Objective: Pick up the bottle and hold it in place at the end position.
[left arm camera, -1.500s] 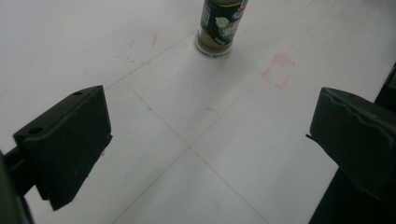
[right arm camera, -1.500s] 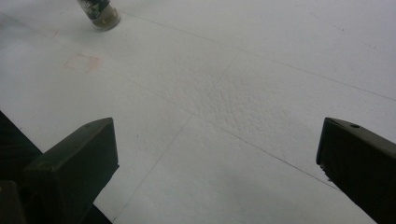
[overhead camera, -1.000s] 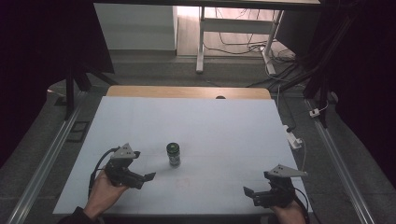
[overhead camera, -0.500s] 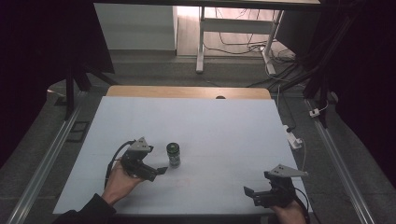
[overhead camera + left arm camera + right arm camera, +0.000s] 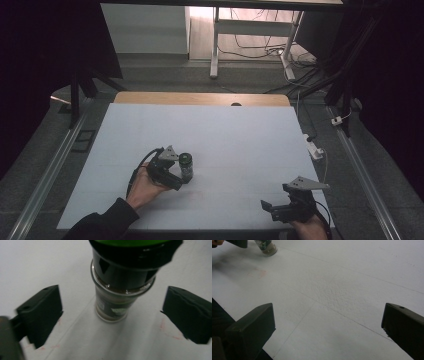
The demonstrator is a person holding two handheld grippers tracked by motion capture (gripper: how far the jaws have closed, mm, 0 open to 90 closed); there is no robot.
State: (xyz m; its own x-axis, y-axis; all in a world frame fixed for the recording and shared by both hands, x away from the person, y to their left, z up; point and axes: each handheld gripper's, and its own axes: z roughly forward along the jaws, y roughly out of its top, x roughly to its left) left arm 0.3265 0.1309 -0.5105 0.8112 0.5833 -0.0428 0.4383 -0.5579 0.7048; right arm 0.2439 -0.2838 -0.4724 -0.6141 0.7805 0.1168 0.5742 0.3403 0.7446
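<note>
A small glass jar (image 5: 186, 162) with a dark green lid stands upright left of the middle of the white table (image 5: 235, 135). My left gripper (image 5: 179, 171) has come up to it from the left. In the left gripper view the jar (image 5: 117, 297) sits between the two black jaws with a gap on each side. The left gripper (image 5: 113, 302) is open, and its jaws have just been closing. My right gripper (image 5: 275, 200) rests near the front right edge. It is open (image 5: 329, 312) over bare table, and the jar (image 5: 265, 247) shows far off at the top left.
A wooden strip (image 5: 200, 98) runs along the table's far edge. Metal rails (image 5: 45, 180) flank both sides. A white power strip (image 5: 315, 150) and cables lie off the right edge. Behind the table, desk legs (image 5: 215, 45) stand on the floor.
My left gripper has moved right across the table to the jar, which now stands between its jaws. The right gripper and the jar have stayed put.
</note>
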